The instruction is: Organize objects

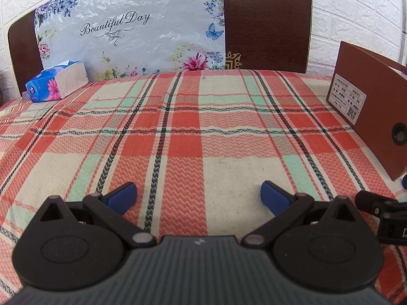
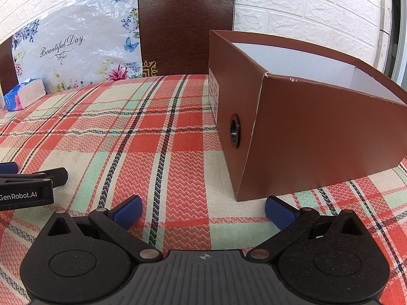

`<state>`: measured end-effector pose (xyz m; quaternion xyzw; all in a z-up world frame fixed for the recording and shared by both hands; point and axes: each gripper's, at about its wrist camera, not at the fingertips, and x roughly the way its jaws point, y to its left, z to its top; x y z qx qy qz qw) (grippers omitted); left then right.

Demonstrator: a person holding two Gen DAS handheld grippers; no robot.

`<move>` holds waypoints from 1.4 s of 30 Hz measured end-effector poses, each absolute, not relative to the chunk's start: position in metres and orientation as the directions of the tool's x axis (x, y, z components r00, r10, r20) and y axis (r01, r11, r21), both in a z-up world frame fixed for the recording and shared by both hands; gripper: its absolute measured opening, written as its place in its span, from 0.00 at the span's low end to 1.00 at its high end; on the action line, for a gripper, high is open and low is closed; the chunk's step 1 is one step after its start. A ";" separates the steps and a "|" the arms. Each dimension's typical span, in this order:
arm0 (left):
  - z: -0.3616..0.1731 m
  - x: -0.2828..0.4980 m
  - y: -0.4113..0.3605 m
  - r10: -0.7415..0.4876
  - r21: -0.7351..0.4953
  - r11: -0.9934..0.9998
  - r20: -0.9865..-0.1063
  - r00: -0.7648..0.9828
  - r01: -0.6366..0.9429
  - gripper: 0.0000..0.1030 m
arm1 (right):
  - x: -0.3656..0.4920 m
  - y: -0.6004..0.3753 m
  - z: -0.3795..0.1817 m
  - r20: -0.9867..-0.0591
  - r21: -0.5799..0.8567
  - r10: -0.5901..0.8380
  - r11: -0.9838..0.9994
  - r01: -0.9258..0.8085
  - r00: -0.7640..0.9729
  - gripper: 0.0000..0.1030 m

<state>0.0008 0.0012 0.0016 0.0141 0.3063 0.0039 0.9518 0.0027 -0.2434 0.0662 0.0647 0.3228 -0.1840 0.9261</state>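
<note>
- Left gripper (image 1: 198,198): jaws spread, empty, low over the plaid tablecloth (image 1: 203,139).
- Right gripper (image 2: 202,212): jaws spread, empty.
- Brown box (image 2: 318,139) just ahead-right of right gripper; interior hidden.
- Tissue pack (image 1: 57,81) far ahead-left, not boxed; task looks barely begun.

From my remote seat I saw a desk (image 1: 193,132) covered in a red, cream and mint plaid cloth. Beyond its far edge stood a dark wooden chair back (image 1: 267,23) with a gold emblem low on it, and a second dark chair back (image 1: 24,50) at far left. Between them hung a white floral plastic sheet (image 1: 132,30) reading "Beautiful Day". Behind everything ran a white embossed brick wall (image 2: 305,7), evenly and brightly lit.
</note>
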 end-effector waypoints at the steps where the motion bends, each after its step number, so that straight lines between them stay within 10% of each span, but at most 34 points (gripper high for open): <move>1: 0.002 0.001 0.002 0.017 0.031 1.000 -0.583 0.812 0.001 1.00 | 0.003 -0.243 0.066 -0.620 0.001 -0.300 0.924 0.383 0.725 1.00; 42: -0.001 -0.009 -0.001 0.028 0.036 0.999 -0.579 0.815 -0.009 1.00 | -0.006 -0.234 0.065 -0.639 0.013 -0.294 0.920 0.393 0.711 1.00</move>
